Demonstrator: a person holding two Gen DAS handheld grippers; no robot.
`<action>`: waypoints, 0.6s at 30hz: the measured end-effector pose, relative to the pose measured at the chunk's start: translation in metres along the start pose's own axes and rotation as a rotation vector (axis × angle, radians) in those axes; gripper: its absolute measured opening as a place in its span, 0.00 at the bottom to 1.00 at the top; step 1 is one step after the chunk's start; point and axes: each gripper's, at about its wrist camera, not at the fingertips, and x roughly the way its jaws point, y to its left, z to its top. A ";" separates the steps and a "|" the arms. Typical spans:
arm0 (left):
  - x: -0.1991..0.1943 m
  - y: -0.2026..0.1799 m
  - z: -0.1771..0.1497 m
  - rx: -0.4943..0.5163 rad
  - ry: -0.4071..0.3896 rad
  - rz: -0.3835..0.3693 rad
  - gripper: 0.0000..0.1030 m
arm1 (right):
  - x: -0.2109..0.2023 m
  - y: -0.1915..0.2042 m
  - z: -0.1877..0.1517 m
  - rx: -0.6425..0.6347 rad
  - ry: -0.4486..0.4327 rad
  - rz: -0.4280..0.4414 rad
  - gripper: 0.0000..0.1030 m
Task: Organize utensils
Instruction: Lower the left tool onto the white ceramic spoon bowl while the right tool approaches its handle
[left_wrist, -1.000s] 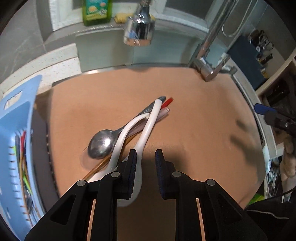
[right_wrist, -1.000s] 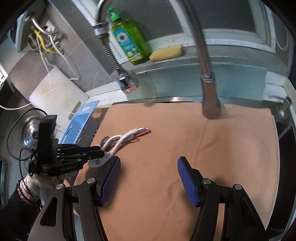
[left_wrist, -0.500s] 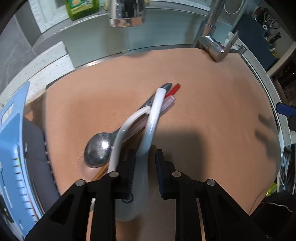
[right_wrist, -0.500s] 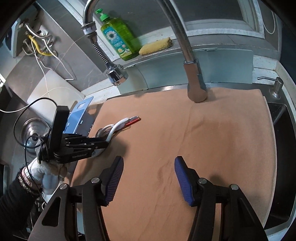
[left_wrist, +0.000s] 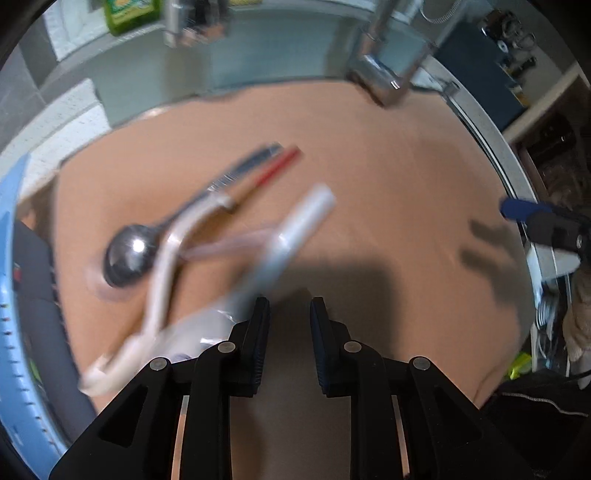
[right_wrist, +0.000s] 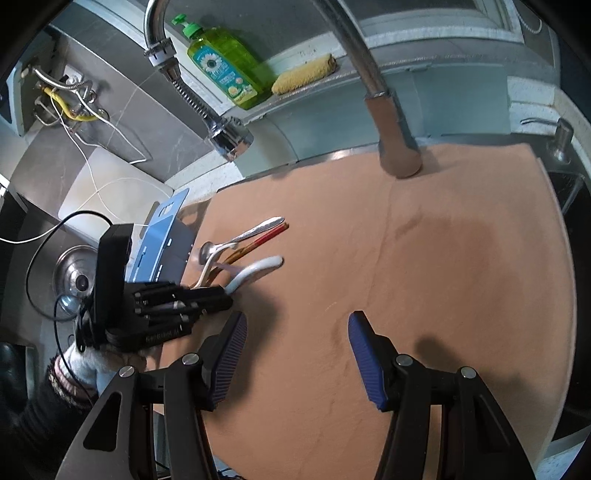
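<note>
Sorting stage: judged early, since the utensils lie heaped on the orange mat (left_wrist: 388, 177) and none is gripped.
Pile: a metal spoon (left_wrist: 127, 254), a curved white spoon (left_wrist: 162, 280) and red-tipped chopsticks (left_wrist: 277, 170) cross one another at the mat's left side.
Loose piece: a second white soup spoon (left_wrist: 295, 225) lies apart at the pile's right, its bowl near and its handle pointing far-right. Blur hides whether it touches the left finger.
Left gripper (left_wrist: 290, 306): jaws narrow with bare mat between them, just right of that spoon's bowl. Probably it is held slim to slip onto a thin handle.
Right gripper (right_wrist: 297, 325): jaws about half wide and just closing a little, nothing between them. It hovers over the bare middle, likely keeping out of the way.
Destination: a blue utensil holder (left_wrist: 14, 295) stands at the far left edge beside the pile, a short carry.
</note>
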 end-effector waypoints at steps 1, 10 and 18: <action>0.005 -0.005 -0.003 0.019 0.008 0.024 0.19 | 0.004 0.003 0.000 0.001 0.005 0.002 0.52; -0.035 0.004 -0.016 0.068 -0.040 0.074 0.26 | 0.059 0.017 0.016 0.134 0.103 0.138 0.47; -0.052 0.047 -0.040 0.042 -0.009 0.148 0.26 | 0.116 0.033 0.031 0.242 0.167 0.197 0.45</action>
